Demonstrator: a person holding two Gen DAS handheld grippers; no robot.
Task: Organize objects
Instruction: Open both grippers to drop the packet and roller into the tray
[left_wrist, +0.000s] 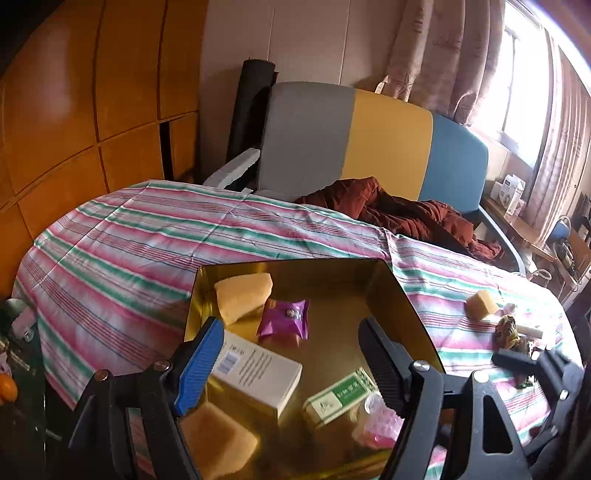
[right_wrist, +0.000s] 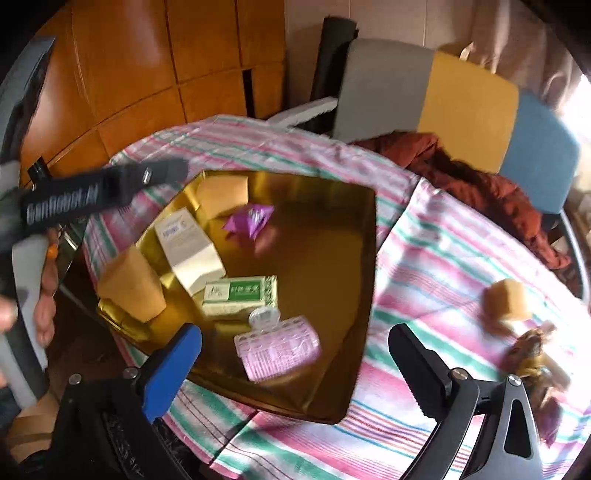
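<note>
A gold tray (right_wrist: 332, 240) sits on the worktop (right_wrist: 424, 258), which is covered by a pink, green and white striped cloth (left_wrist: 129, 236). In the tray lie two yellow sponges, one at the far corner (right_wrist: 223, 192) and one at the near left corner (right_wrist: 131, 288). Between them a white box (right_wrist: 188, 247) lies flat, with a purple packet (right_wrist: 251, 219) beside it toward the tray's middle. Nearer the camera are a green and white box (right_wrist: 240, 295) and, just in front of it, a pink hair roller (right_wrist: 277, 350) with a clear clip touching its far end. Outside the tray, well to its right on the cloth, lie a third sponge (right_wrist: 508, 299) and a small brown tangled thing (right_wrist: 532, 354) that is too blurred to name. The left hand-held gripper (left_wrist: 291, 343) hangs above the tray with its jaws spread wide and nothing between them. The right hand-held gripper (right_wrist: 295, 354) is likewise wide open and empty, over the tray's near edge.
</note>
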